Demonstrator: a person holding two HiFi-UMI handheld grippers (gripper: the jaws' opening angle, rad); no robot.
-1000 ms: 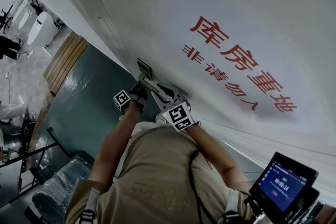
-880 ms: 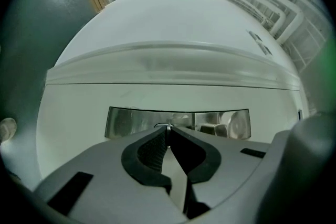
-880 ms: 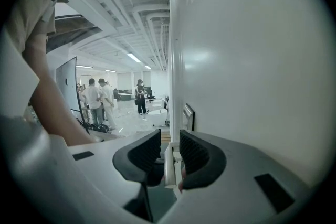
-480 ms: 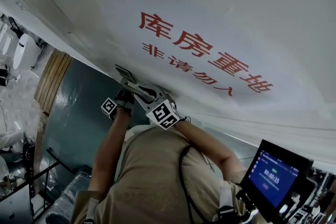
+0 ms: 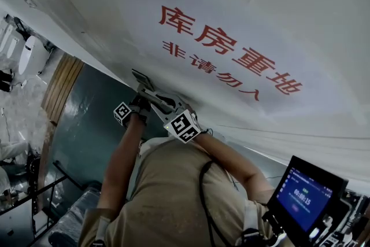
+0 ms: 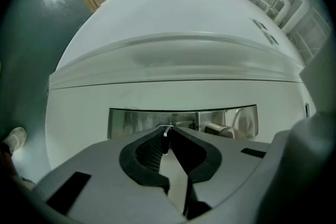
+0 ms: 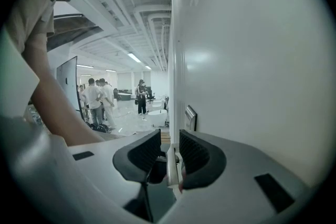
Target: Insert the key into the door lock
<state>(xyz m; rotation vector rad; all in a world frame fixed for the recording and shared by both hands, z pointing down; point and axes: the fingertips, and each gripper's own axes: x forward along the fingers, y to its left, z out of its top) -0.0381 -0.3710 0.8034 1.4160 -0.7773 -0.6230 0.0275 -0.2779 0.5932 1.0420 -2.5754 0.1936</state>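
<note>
Honestly not much has changed in the last second. The head view swung a bit, but both hands sit at the same spot on the door (image 5: 277, 14). I'd say this is the fiddly line-up stage, and I can't see the key in the lock yet. The left hand-held gripper (image 6: 167, 129) is clamped tight on the key (image 6: 164, 139), edge-on, with the lock plate (image 6: 131, 123) just past its tip at 12 o'clock. The right hand-held gripper (image 7: 169, 136) stands slightly apart around a pale bar (image 7: 171, 168), not clearly squeezing it.
</note>
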